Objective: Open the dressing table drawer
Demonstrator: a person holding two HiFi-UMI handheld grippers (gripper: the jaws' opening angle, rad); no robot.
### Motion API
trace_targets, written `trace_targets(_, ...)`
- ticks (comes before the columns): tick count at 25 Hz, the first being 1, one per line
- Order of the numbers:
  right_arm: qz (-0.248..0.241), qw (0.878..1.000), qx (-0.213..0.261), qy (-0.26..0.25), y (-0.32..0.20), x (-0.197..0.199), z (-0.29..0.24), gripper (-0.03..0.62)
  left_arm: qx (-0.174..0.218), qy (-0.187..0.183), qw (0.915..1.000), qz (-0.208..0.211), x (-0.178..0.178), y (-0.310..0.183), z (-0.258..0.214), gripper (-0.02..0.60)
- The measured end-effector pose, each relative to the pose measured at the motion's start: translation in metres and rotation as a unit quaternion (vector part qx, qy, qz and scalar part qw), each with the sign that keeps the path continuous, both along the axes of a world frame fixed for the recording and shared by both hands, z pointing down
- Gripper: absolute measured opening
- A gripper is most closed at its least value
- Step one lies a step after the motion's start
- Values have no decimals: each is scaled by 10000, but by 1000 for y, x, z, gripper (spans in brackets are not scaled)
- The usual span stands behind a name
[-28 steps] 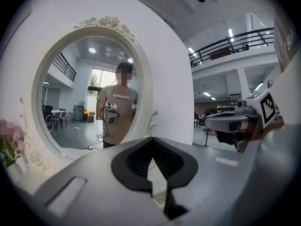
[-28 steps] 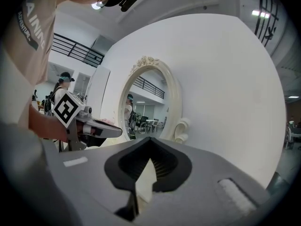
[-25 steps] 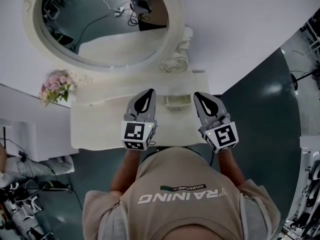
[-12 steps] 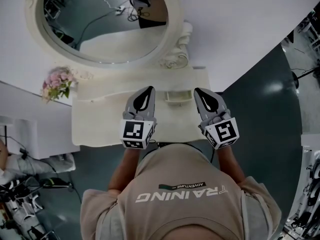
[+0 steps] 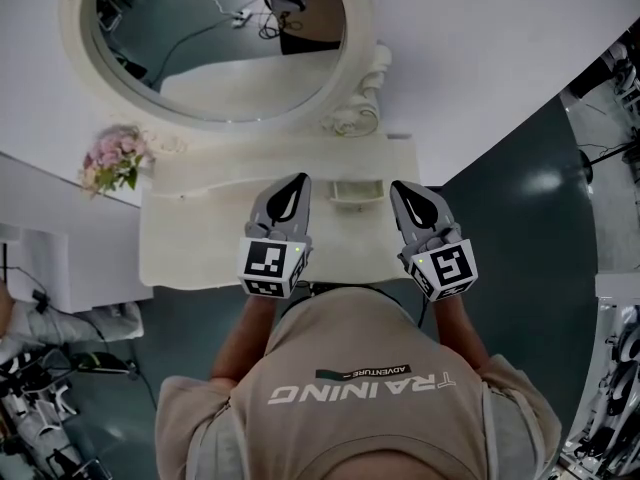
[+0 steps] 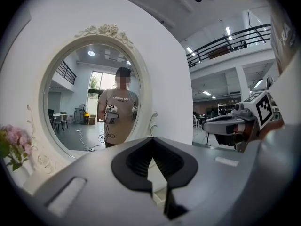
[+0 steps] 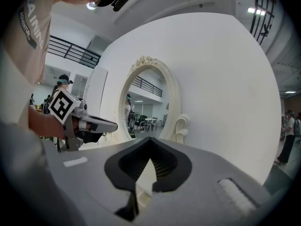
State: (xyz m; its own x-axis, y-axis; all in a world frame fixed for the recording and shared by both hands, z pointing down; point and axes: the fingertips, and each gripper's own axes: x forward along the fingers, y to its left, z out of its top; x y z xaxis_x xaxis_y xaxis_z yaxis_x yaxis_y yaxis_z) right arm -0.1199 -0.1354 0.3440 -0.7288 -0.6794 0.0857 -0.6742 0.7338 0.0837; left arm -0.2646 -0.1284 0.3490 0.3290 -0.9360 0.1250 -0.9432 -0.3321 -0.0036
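Grippers were both closed, empty: left gripper [image 5: 296, 183], right gripper [image 5: 402, 188] above dressing table [image 5: 195, 238]; drawer hidden beneath them; gripping it would need parted jaws.

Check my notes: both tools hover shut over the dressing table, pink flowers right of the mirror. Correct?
No: the head view shows the pink flowers left of the mirror. The left tool and right tool hover shut over the dressing table.

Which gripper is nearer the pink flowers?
Left. The left gripper is over the tabletop, right of the flowers; the right gripper is farther right.
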Motion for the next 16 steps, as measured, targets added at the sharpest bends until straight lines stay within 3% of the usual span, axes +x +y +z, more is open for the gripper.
trace_targets(16, -7, 10000, -45, 53, -9, -3, 4, 2, -78, 186, 9998, 17, -2, -10, 9, 17)
